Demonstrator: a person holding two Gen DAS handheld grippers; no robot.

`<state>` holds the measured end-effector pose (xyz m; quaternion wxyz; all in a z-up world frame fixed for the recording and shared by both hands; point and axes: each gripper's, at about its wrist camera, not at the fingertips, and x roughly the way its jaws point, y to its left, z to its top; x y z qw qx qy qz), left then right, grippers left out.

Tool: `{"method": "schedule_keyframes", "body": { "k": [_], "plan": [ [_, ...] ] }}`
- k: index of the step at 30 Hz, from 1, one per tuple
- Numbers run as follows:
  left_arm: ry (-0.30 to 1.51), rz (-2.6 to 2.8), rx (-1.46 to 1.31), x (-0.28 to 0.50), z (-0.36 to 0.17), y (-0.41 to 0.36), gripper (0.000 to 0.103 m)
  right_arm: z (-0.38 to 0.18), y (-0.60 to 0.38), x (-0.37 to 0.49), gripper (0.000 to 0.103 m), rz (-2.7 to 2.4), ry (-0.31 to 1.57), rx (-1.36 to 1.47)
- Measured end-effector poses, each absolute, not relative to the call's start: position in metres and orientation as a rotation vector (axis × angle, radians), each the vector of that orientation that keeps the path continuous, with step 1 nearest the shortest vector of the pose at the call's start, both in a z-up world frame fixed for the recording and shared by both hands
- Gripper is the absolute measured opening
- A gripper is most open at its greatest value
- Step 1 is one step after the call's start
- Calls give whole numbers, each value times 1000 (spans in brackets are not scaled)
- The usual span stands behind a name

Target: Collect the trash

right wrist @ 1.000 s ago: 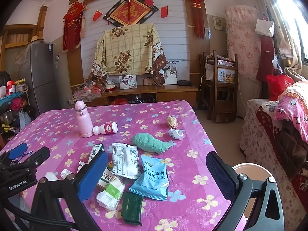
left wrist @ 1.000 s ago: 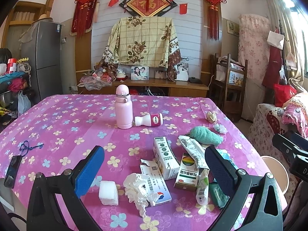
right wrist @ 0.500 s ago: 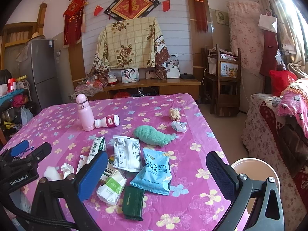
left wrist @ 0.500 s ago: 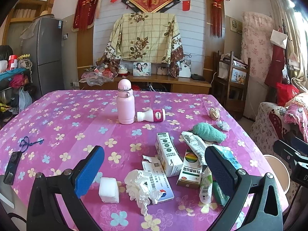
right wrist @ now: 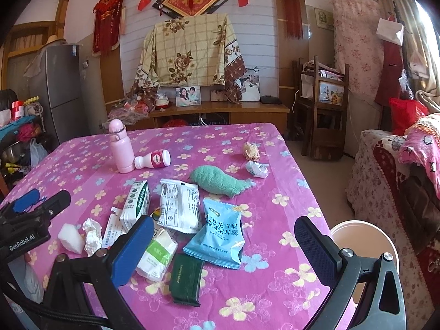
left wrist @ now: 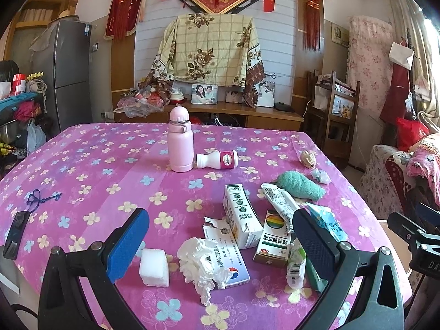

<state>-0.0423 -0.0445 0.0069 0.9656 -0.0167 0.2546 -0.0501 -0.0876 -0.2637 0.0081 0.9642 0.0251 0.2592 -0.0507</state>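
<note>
Hovering both grippers wide open and empty, I hold the left gripper [left wrist: 220,244] over a crumpled tissue [left wrist: 202,261] and the right gripper [right wrist: 224,250] near the blue packet [right wrist: 220,232]. The milk carton [left wrist: 240,216] lies flat mid-table [left wrist: 82,165], long axis running away from me.

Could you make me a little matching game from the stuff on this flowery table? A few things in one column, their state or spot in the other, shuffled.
Things:
1. pink flask
2. small white bottle
3. light blue packet
4. white tissue

States:
A. crumpled, resting on a flat box
B. standing upright
C. lying on its side
D. lying flat, partly over a dark green packet

Pairs: 1-B, 2-C, 3-D, 4-A
</note>
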Motion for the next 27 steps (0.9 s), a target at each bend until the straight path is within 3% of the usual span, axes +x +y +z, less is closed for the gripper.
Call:
{"method": "schedule_keyframes", "body": {
  "k": [10,27],
  "plan": [
    [553,-93,-25,-38,-2,-37,103,-3,-266,-83,103,-93,575,38],
    [761,-128,-33,-21,-34,25,103,-60,-275,-59,103,-32,861,-51]
  ]
}}
